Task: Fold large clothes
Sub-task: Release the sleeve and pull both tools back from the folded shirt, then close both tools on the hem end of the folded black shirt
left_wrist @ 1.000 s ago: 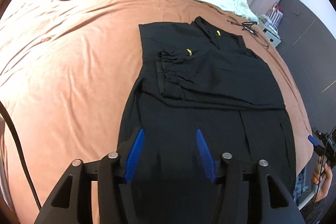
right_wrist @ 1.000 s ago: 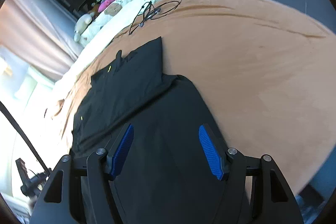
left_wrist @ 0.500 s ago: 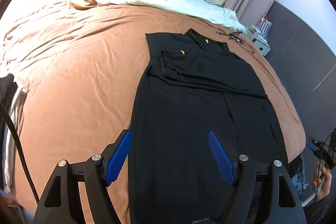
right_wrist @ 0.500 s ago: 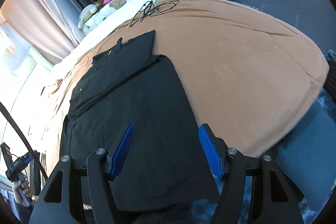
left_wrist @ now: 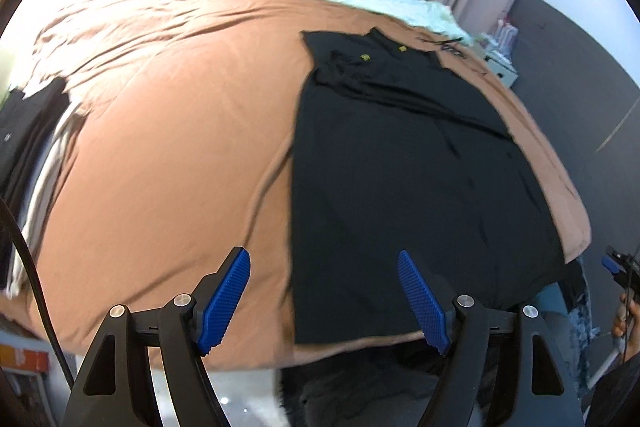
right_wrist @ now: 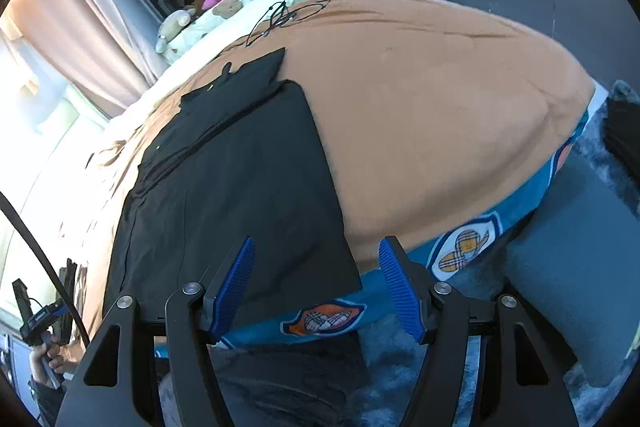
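Black clothes [left_wrist: 400, 163] lie flat on the brown bed cover [left_wrist: 168, 131], near its bottom edge. Left gripper [left_wrist: 324, 299] has just opened wider and holds nothing. Right gripper [right_wrist: 316, 287] is open over the clothes' corner, holding nothing.

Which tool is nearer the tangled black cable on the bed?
Right. The right tool hovers over the black garment's hem corner on the cable's side; the left tool is over the opposite corner.

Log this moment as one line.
stage: pre-grasp | garment: flat on bed, sleeves folded in | left tool: open, empty | right tool: open, empty
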A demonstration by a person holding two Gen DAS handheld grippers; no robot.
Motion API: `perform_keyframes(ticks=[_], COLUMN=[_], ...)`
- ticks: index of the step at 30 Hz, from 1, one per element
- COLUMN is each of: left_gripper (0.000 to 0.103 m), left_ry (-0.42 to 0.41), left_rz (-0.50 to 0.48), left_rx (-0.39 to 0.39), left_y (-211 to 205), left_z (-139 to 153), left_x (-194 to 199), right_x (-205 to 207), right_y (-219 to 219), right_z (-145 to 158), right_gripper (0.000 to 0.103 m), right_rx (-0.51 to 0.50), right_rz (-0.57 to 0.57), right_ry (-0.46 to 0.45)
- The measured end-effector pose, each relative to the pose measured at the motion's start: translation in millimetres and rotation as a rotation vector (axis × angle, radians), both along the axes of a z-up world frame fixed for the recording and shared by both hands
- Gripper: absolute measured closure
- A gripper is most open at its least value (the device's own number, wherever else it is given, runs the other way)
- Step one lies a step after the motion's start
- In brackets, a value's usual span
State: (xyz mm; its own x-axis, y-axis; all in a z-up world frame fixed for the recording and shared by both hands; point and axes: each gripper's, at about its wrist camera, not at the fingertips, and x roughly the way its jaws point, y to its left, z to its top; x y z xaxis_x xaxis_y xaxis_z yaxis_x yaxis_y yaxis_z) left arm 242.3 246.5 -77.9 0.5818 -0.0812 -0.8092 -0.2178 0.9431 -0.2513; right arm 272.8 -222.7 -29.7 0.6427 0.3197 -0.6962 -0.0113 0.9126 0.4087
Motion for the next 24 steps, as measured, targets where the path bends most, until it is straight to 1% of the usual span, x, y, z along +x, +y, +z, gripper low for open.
perform_keyframes(ticks=[5,9,12,13,17,20,22,24], left_gripper=[0.025,0.025,0.025,0.025,0.025,0.029,0.035,0.038], left_ry=[-0.018,-0.017,-0.001,0.004,0.017,0.032,0.051,0.061], left_rz=[0.051,0.085,0.105,0.106,0.106,0.113,0.116,0.115], left_rx=[-0.041,-0.065,-0.093,-0.103,-0.157,-0.189,-0.204,-0.226], left_y=[15.0,24.4,30.2,31.6,36.3,39.3,39.2,39.0], left_z=[-5.3,-16.0,-30.2,-35.3,-53.7,-66.5,-75.6,-83.3], left_x=[-21.4,-29.8,-27.2,-25.3,-19.2,-11.1,-2.5,3.3], right_x=[4.7,19.6,33.2,38.6,58.6,76.1,91.4,106.6], right_y=[-6.3,-11.6,-10.7,-10.5,-11.9,-11.9,-13.3,-11.8], right_z=[-30.2,-52.4,-67.3,-71.9,-85.4,-92.2,-98.1,-102.3], right_gripper=[0.040,0.040,0.040,0.040,0.040,0.040,0.040,0.040], right_rx=[0.001,0.035,0.061,0.051,0.093,0.109,0.117,0.118], right_rz=[0.013,0.034,0.050,0.040,0.064,0.076,0.080,0.090], right_ry=[0.040,0.064,0.077,0.096,0.096,0.095,0.110,0.121])
